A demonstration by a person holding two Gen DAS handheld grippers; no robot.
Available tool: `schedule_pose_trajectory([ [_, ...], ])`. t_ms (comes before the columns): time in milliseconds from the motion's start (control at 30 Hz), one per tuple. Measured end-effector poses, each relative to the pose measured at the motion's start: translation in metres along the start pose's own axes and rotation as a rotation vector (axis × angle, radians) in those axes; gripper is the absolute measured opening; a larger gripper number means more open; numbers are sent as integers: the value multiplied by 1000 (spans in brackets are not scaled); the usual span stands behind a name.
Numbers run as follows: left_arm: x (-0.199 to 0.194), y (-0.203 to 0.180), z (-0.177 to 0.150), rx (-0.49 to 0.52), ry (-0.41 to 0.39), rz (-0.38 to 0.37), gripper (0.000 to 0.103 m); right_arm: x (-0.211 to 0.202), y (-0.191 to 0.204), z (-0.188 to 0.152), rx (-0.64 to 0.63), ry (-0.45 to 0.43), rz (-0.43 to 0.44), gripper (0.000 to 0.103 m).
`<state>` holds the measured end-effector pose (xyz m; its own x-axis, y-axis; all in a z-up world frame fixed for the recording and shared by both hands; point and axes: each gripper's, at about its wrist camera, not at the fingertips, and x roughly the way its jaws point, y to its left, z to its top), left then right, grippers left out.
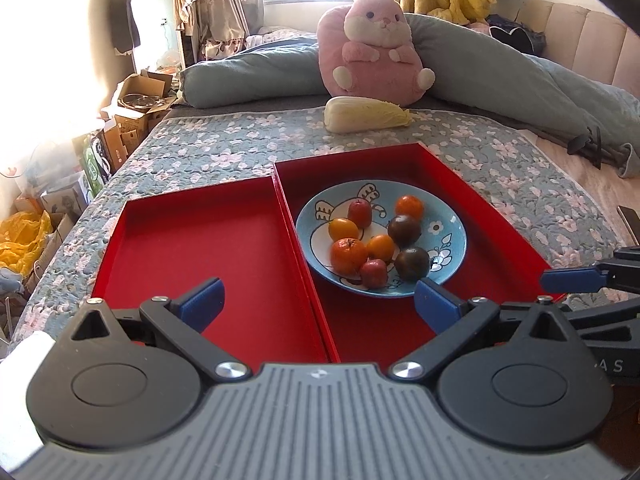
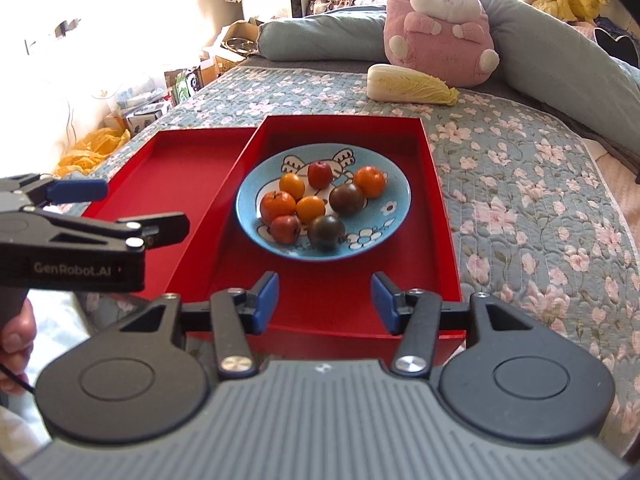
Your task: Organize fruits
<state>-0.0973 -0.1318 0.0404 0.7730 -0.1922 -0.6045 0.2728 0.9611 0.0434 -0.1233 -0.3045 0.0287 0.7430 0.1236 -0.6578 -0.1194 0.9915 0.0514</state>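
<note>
fruits [image 2: 316, 204]: eight, clustered | on blue plate [image 2: 396, 216] | right red tray [image 2: 440, 208]

— The plate [image 2: 400, 196] ahead of the right claw [image 2: 325, 300]?
— Glazed, glossy ceramic; the fruit on it is smooth-skinned.
— And the trays [image 1: 160, 248]?
— Matt red (card, by the look).
— Beyond them?
— Quilted cloth bedspread [image 2: 520, 184], stitched; a fuzzy plush rabbit [image 1: 376, 52].

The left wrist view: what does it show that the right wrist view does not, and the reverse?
Only the left wrist view: the padded headboard and the open left tongs from behind.

Only the right wrist view: the person's hand holding the left tongs, and the open right tongs from behind.

Both: the blue plate of eight fruits in the right red tray, the cabbage and the pink plush.
</note>
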Motion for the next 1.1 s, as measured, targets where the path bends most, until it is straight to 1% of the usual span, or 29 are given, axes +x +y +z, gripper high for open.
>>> schedule_pose_trajectory([
  [167,2,1,-2,0,2,4,102,0,5,-8,-10,17,14,55],
  [700,4,4,-3,-6,1,5,102,0,19,-12,-46,38,35,55],
  [1100,8,4,-7,-11,40,12,102,-2,25,-16,-56,48,45,55],
])
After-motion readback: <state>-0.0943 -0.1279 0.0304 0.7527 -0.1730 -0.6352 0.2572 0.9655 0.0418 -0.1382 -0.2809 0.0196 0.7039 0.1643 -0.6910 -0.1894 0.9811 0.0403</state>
